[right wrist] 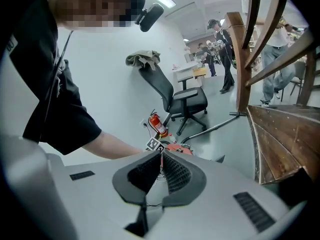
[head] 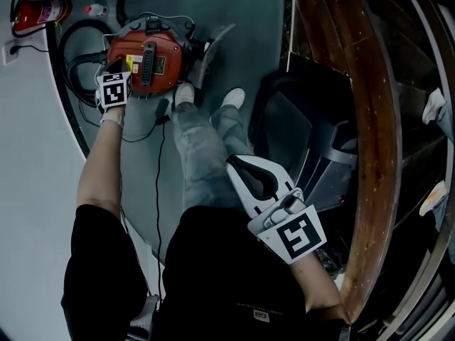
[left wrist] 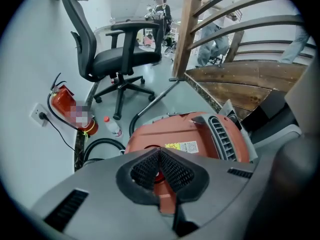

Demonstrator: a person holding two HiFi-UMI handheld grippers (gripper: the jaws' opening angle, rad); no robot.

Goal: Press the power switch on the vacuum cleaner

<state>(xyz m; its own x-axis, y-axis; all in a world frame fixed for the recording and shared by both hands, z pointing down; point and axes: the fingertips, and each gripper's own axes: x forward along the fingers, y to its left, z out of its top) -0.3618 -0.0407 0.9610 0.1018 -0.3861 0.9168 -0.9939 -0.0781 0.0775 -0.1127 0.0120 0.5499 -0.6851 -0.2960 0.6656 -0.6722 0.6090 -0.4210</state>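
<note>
The left gripper (left wrist: 160, 154) has its jaws pressed together with nothing between them. The tips are low over the red top of the vacuum (left wrist: 200, 139); whether they touch it cannot be told. In the head view this gripper (head: 115, 77) is at the left edge of the vacuum (head: 153, 62), beside the black vent (head: 149, 64) that runs along the top. The vacuum stands on the grey floor just ahead of the person's shoes (head: 185, 92). A black hose (head: 71, 55) loops round its left side, and a metal tube (left wrist: 155, 101) lies on the floor beyond it.

The right gripper (right wrist: 161, 156) also has its jaws closed and empty. It is held up close to the person's body (head: 238, 163), well apart from the vacuum, which shows small and far beyond the tips (right wrist: 177, 148). The left arm (right wrist: 110, 146) reaches down toward it.

Against the wall to the left are a fire extinguisher (left wrist: 62, 101), a socket (left wrist: 39, 114) and a small bottle (left wrist: 112, 126). A black chair (left wrist: 115, 54) stands behind them, with a cloth (right wrist: 143, 58) over its back. A wooden stair with a rail (left wrist: 240, 84) rises on the right. People (left wrist: 160, 9) stand far back in the room.
</note>
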